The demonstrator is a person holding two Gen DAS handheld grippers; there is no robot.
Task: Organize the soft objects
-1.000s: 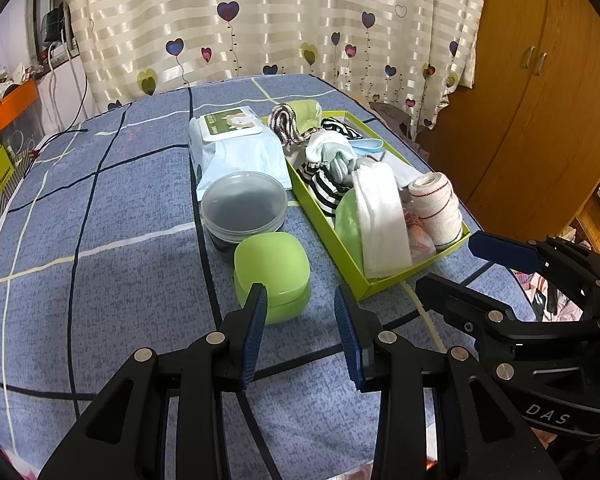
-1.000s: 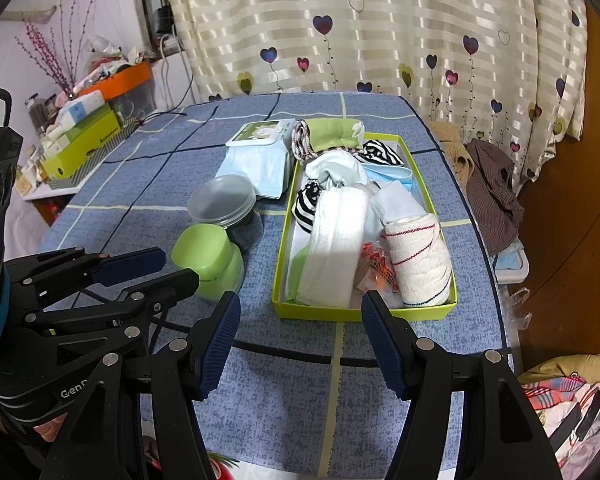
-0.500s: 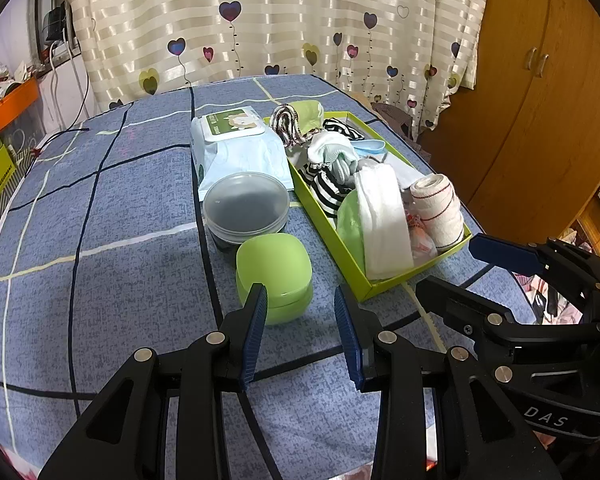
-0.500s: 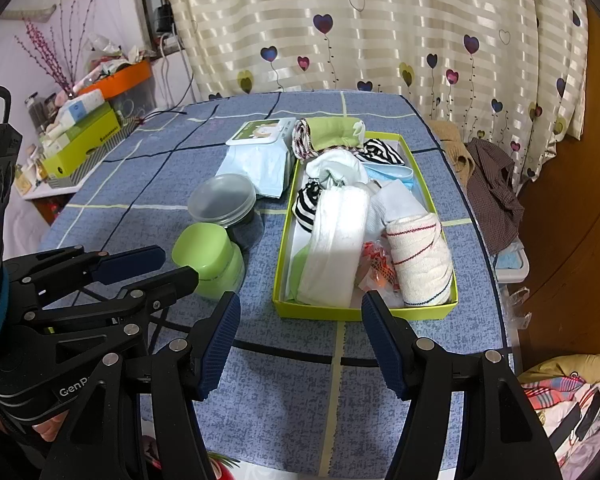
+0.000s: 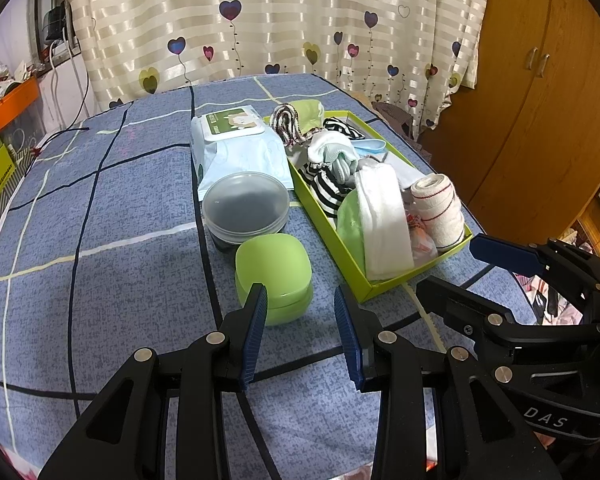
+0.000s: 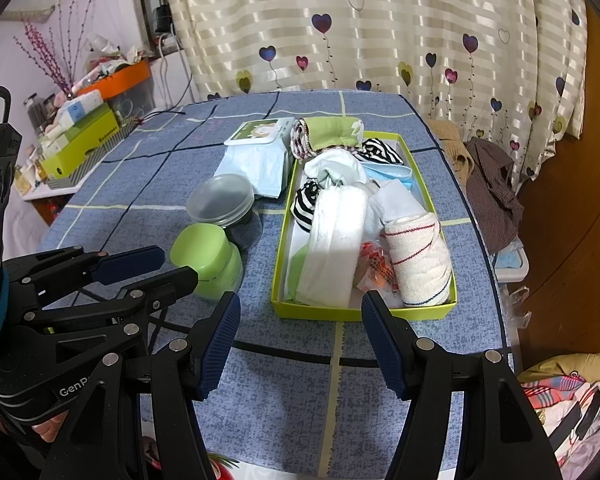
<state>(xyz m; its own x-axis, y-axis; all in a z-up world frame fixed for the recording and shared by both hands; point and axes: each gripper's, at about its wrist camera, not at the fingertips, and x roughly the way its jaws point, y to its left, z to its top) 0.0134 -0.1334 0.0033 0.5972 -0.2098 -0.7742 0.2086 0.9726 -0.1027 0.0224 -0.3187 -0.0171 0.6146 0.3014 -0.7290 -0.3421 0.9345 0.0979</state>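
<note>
On the counter [image 5: 100, 272] under its blue checked cloth, the soft rolled socks and cloths [image 6: 416, 256] sit heaped in the lime-green cardboard tray [image 6: 364, 313]. My left gripper [image 5: 300, 312] and right gripper [image 6: 300, 320] both hang open and empty. I worry that reaching in could snag the striped cream towel roll [image 5: 436, 210] and spill the pile, or knock the lime-green plastic lidded tub [image 5: 274, 276].

We have the lidded pot [image 5: 274, 278] right ahead of our left fingers [image 5: 256, 330], the round tub [image 5: 246, 206] behind it, the wipes pack [image 5: 240, 152] behind that. The tray [image 6: 360, 314] sits on the table [image 5: 100, 240] just beyond our right fingers [image 6: 384, 344], with the rolled towel [image 6: 418, 258] in its near right corner and the folded cloth [image 6: 334, 240] to its left.
</note>
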